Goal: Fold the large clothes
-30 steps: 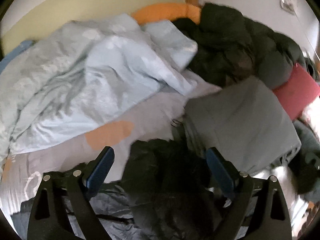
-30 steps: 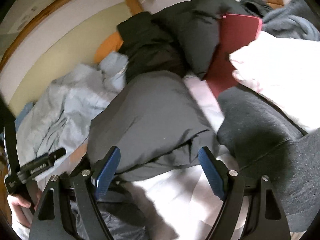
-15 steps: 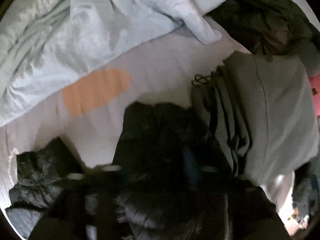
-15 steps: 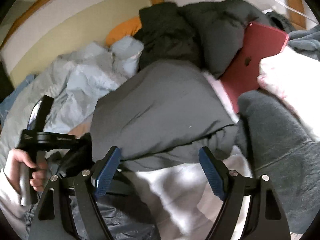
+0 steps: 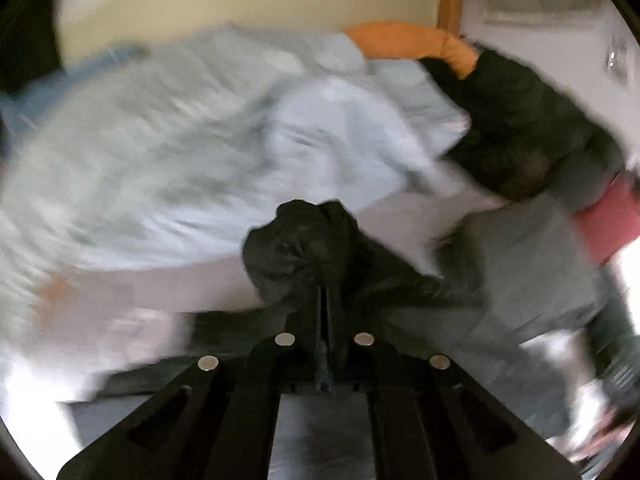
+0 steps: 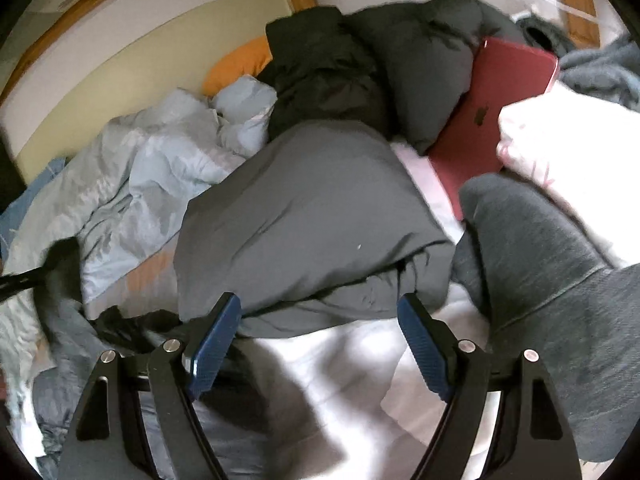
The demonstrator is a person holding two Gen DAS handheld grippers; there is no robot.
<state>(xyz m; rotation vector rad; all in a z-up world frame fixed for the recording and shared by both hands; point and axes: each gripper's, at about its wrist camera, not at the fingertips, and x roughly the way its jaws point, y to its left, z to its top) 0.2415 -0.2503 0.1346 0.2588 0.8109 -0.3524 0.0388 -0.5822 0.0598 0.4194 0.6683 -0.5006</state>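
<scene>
A black, thin, crumpled garment [image 5: 296, 240] is bunched at the tips of my left gripper [image 5: 324, 280]. The jaws are pressed together on that fabric, and the cloth trails down to the bed below. The left wrist view is blurred by motion. In the right wrist view my right gripper [image 6: 320, 336] stands open with nothing between its blue pads, just in front of a folded grey garment [image 6: 312, 216]. The black garment [image 6: 120, 324] stretches up at the lower left of that view towards the blurred left gripper [image 6: 52, 276].
A rumpled light blue duvet [image 5: 180, 152] covers the left of the bed, with an orange pillow [image 5: 408, 44] behind it. A black puffy jacket [image 6: 328, 68], a red laptop [image 6: 500, 108], a dark grey sweater [image 6: 540, 260] and a white cloth [image 6: 560, 140] crowd the right.
My left gripper went down onto the black garment, shut on it and has lifted it off the bed. The right gripper stayed open and rolled slightly.
</scene>
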